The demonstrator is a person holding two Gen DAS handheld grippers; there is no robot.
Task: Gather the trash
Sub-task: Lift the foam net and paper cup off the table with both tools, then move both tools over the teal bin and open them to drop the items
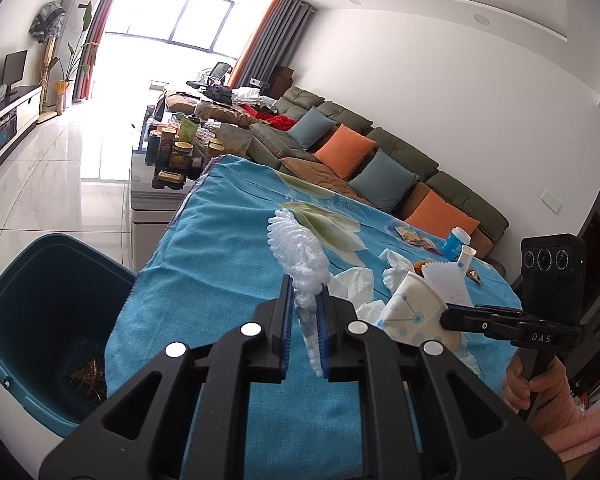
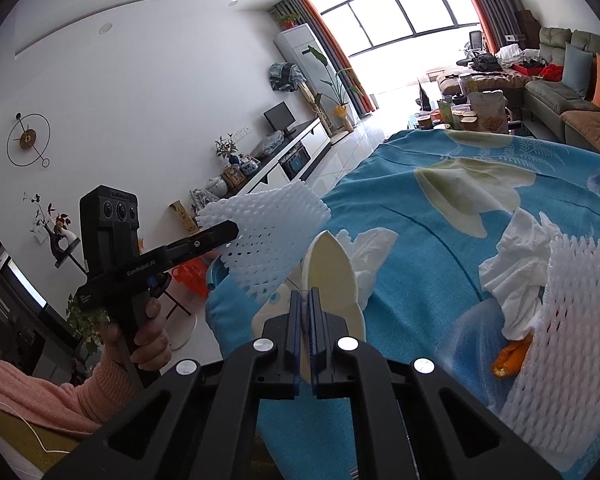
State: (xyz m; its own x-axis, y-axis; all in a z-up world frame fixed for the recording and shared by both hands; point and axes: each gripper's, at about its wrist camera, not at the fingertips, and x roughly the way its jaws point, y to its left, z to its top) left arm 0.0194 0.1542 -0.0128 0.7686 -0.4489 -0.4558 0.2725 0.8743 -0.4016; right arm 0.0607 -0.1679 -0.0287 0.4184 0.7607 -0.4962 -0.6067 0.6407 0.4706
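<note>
White foam netting (image 1: 300, 264) is pinched between the blue pads of the left tool (image 1: 305, 320), lifted over the near corner of the counter under its turquoise cloth (image 1: 220, 240), with the teal bin (image 1: 40, 320) just beside that corner on the floor. Right tool (image 2: 305, 312) is clenched on the rim of a paper cup (image 2: 332, 268), squashing it flat. Farther along the cloth lie crumpled tissues (image 2: 516, 264), another foam net (image 2: 564, 320), orange peel (image 2: 512, 356) and a small blue bottle (image 1: 454, 242).
</note>
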